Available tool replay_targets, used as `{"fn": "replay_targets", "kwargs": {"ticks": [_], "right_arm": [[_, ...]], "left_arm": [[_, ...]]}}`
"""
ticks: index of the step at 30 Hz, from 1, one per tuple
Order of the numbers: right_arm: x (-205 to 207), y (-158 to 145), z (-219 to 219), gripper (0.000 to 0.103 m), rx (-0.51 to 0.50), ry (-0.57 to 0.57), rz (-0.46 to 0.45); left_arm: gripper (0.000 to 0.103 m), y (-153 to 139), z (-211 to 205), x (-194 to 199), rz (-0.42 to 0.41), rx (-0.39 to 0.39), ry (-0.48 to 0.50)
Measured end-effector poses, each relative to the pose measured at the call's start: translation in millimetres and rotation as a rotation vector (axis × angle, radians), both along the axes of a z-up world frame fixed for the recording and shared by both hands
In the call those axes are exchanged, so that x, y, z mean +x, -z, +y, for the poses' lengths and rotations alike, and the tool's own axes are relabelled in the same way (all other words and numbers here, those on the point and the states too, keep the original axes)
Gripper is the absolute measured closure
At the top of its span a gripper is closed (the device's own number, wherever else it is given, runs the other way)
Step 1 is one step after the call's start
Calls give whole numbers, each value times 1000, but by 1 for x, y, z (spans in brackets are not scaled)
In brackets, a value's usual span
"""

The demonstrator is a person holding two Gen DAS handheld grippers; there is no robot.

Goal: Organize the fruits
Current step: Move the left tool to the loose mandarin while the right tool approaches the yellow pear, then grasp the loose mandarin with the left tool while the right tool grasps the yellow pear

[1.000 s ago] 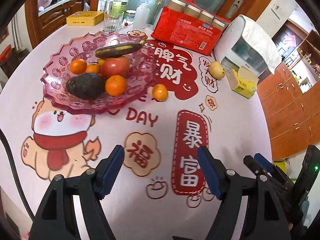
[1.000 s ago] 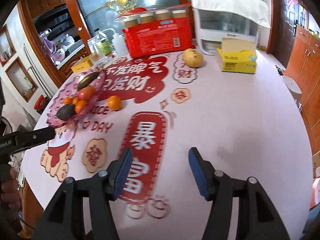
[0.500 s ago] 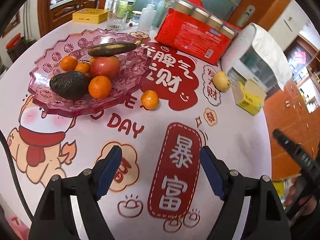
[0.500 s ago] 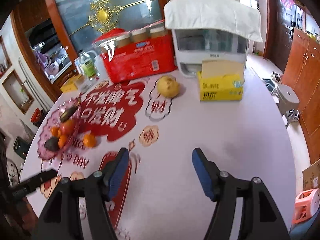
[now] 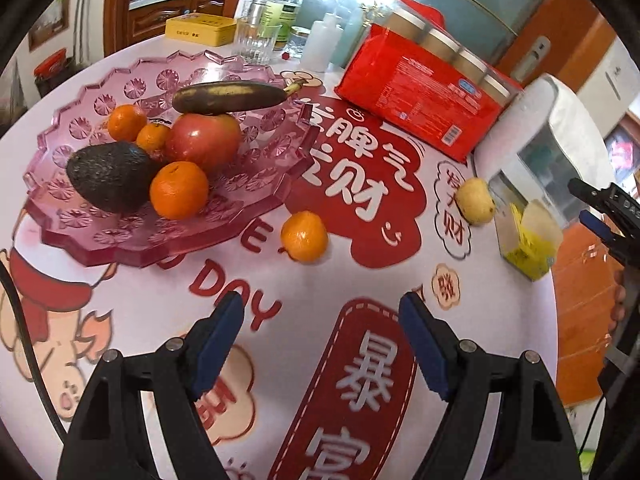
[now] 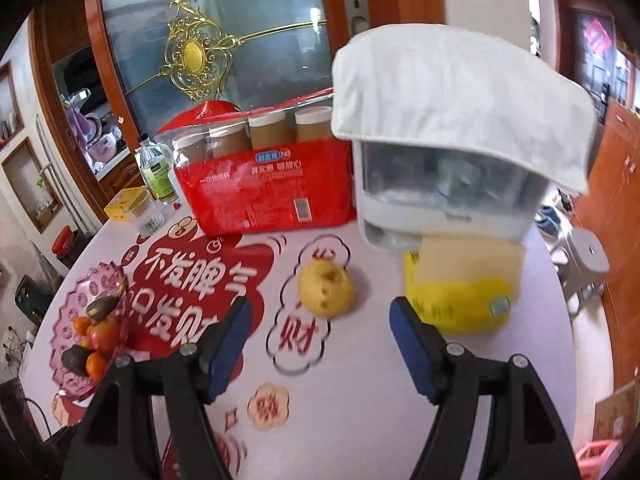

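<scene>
A pink glass fruit plate (image 5: pixel 256 184) holds a dark banana (image 5: pixel 232 97), a red apple (image 5: pixel 203 141), an avocado (image 5: pixel 109 175) and several oranges. A loose orange (image 5: pixel 304 236) lies on the tablecloth just right of the plate, ahead of my open, empty left gripper (image 5: pixel 321 330). A yellow pear (image 6: pixel 326 288) lies on the cloth just beyond my open, empty right gripper (image 6: pixel 320 330), between the lines of its fingers. The pear also shows in the left wrist view (image 5: pixel 475 201), and the plate shows in the right wrist view (image 6: pixel 68 320).
A red pack of cups (image 6: pixel 268 184) stands behind the pear. A white appliance under a cloth (image 6: pixel 452 140) and a yellow tissue box (image 6: pixel 460 292) stand to the pear's right. Bottles, a glass (image 5: pixel 256 38) and a yellow tin (image 5: pixel 200 29) stand at the back.
Both grippers have moved forward over the table. The right one has closed in on the pear, which now sits just beyond its fingertips. The left one has neared the loose orange.
</scene>
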State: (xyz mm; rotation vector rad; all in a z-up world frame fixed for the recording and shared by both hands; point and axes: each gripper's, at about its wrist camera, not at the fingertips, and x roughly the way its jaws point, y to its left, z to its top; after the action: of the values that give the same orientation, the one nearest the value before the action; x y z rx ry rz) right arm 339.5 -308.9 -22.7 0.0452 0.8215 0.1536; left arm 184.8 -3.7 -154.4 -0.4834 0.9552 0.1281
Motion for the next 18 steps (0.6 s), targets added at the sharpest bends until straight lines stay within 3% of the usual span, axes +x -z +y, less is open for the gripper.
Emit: {"fn": "replay_targets", "kwargs": {"ticks": [12, 18], "right_arm": [[54, 69, 19, 31, -50, -54, -4], [65, 99, 19, 31, -82, -47, -10]], "left_arm": [[24, 39, -3, 33, -40, -48, -100], [26, 47, -10, 44, -77, -3, -120]]}}
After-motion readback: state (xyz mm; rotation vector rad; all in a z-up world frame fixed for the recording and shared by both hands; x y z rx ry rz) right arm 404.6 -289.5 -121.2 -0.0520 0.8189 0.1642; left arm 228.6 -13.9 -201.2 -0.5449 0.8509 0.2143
